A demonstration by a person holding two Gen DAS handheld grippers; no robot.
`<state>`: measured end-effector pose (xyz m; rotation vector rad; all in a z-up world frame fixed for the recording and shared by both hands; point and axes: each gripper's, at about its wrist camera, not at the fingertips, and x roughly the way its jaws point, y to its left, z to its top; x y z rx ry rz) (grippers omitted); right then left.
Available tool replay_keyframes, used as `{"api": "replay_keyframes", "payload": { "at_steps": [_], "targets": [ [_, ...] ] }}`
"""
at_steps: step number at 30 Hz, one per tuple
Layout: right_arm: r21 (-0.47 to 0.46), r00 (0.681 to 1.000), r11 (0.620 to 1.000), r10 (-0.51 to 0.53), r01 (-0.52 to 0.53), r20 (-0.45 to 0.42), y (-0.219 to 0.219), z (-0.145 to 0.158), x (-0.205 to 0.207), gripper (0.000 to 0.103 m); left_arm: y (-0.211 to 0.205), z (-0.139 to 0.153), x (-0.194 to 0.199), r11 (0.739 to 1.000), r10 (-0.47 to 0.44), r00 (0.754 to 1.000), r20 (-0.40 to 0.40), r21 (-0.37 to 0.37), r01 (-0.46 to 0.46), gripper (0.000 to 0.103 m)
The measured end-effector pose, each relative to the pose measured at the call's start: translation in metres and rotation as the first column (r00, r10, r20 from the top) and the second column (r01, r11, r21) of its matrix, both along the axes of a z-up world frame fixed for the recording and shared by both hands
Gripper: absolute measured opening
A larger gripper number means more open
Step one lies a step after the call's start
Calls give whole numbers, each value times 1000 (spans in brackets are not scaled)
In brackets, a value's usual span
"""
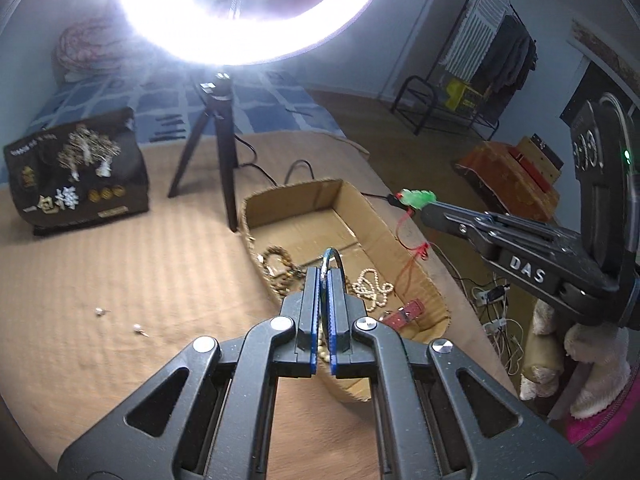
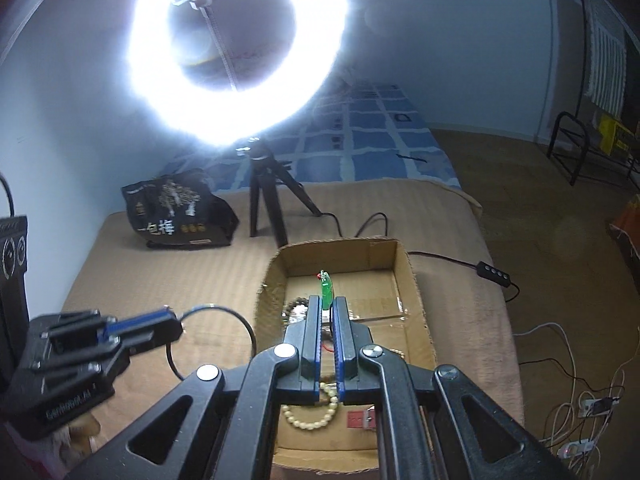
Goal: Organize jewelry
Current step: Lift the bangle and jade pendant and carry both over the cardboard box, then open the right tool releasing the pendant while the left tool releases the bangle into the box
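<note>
My left gripper (image 1: 324, 270) is shut on a thin dark bangle (image 1: 334, 254), held above the near left part of an open cardboard box (image 1: 372, 204). In the right wrist view that left gripper (image 2: 176, 320) hangs left of the box (image 2: 416, 280), and the bangle (image 2: 253, 330) sticks out as a wide hoop. My right gripper (image 2: 327, 300) is shut on a green pendant (image 2: 326, 286) over the box. The left wrist view shows this gripper (image 1: 426, 210) at the box's right wall, the pendant (image 1: 418, 198) trailing a red cord. Brown beads (image 1: 276, 258), a pearl bracelet (image 1: 372, 286) and a red piece (image 1: 404, 314) lie inside.
The box sits on a tan bed cover (image 1: 140, 260). A ring light on a black tripod (image 1: 218, 140) and a black printed bag (image 1: 80, 172) stand behind it. Two small earrings (image 1: 102, 311) lie on the cover at left. Cables and a power strip (image 2: 596, 406) are on the floor at right.
</note>
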<state>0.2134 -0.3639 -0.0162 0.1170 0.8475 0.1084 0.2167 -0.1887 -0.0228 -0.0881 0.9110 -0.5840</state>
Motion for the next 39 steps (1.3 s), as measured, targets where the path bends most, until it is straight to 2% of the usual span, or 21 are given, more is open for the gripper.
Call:
{"api": "replay_keyframes", "payload": {
  "at_steps": [12,20,21,22,24,25,28,31,39],
  "targets": [
    [1,998,1000,-28,28,-55,-14,-30,21,2,-30,-36,0,1000,-13,998,-63,23,14,1],
    [7,997,999,-36,37,-66,-15,-36,22,4,-34,-42,-4,999,-43,996,-75,29,45,1],
    [3,997,999,-38,38,-63,-15,-36,22,8,-35,-42,-3,998,-53,996,-78,30,55,1],
    [4,997,999,-40,40,-62,-15,-36,22,24,-36,-42,-3,998,-57,995,-78,33,59,1],
    [-2,998,998,-55,55,-43,-15,-33,20,47,-37,-41,-5,997,-60,995,-74,43,63,1],
    [-5,998,998,-60,60,-37,-15,-32,18,55,-37,-41,-5,997,-62,995,-74,46,66,1],
    [-14,997,998,-70,69,-25,-14,-28,16,70,-34,-42,-6,996,-59,995,-77,63,64,5],
    [-23,997,997,-80,79,-13,-13,-25,13,78,-27,-42,-6,997,-46,996,-75,66,51,14],
    [-26,995,995,-95,95,-11,-6,-22,9,85,-1,-40,-4,996,-8,998,-64,83,13,14]
  ]
}}
